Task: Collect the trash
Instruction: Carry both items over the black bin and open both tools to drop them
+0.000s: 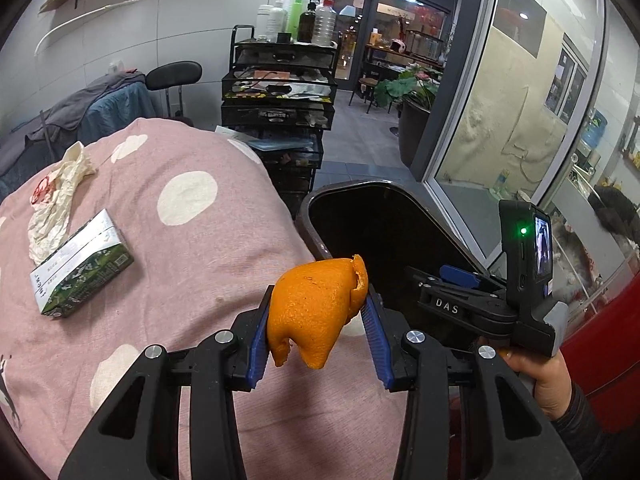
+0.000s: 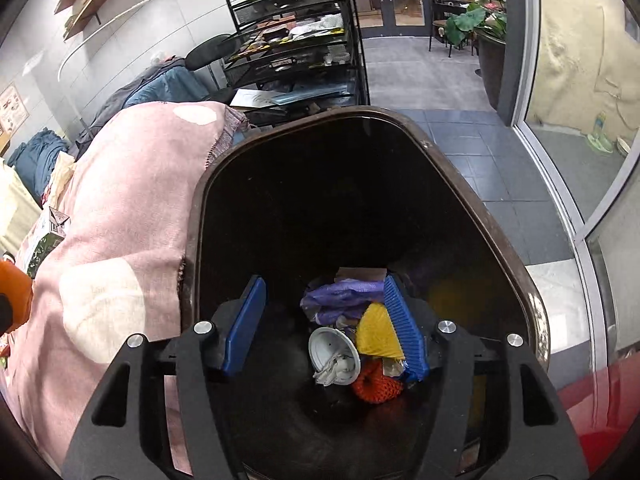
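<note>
Lower centre of the left wrist view: left tool [image 1: 318,320] clamped on a curled piece of orange peel [image 1: 316,312], blue pads pressing it from both sides. Peel sits above the pink polka-dot fabric cover [image 1: 192,248], just left of the dark brown plastic trash bin [image 1: 384,224]. Its upper tip overlaps the bin rim in frame; can't tell if it's actually over the opening.

Left of frame, on the cover: green-and-white drink carton [image 1: 82,266] lying on its side, with a crumpled cream plastic wrapper [image 1: 60,196] just above it, touching or nearly so.

Right tool [image 2: 324,324] is wide open, nothing between the pads, positioned over the bin mouth [image 2: 496,224] looking down into it. Bottom of the bin, centre-right of the right wrist view: purple plastic bag [image 2: 340,296], yellow net [image 2: 376,334], orange net [image 2: 376,386], grey round lid [image 2: 332,354], all heaped together.

Right tool also visible at right edge of the left wrist view [image 1: 464,300], held by the right hand [image 1: 548,380]. Black wire-mesh trolley [image 1: 280,92] stands behind the cover, upper centre.
</note>
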`<action>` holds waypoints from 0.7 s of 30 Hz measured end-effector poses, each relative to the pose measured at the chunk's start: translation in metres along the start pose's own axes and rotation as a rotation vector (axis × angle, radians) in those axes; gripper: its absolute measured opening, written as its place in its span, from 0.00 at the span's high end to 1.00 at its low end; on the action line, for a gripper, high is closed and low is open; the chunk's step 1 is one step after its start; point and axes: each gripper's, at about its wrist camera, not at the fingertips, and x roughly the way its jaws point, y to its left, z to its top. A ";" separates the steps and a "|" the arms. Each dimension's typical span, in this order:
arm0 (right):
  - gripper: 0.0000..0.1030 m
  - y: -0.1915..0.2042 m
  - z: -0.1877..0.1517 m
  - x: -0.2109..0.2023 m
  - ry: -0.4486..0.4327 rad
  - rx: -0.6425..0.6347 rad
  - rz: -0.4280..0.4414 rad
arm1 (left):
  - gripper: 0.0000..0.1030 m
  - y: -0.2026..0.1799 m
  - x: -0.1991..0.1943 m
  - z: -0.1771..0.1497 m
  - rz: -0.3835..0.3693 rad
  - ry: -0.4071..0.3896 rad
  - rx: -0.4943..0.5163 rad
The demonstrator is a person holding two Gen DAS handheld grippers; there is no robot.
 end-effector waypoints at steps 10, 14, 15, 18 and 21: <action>0.28 -0.022 0.001 -0.022 -0.061 0.063 -0.009 | 0.59 -0.028 0.017 0.015 -0.047 0.029 0.054; 0.27 -0.032 0.004 -0.034 -0.087 0.081 -0.020 | 0.59 -0.041 0.029 0.022 -0.066 0.052 0.080; 0.27 -0.034 0.005 -0.037 -0.092 0.088 -0.024 | 0.59 -0.043 0.031 0.023 -0.071 0.056 0.083; 0.26 -0.043 0.007 -0.040 -0.097 0.111 -0.035 | 0.59 -0.052 0.040 0.027 -0.082 0.073 0.094; 0.26 -0.051 0.009 -0.043 -0.103 0.135 -0.042 | 0.59 -0.060 0.049 0.030 -0.085 0.093 0.110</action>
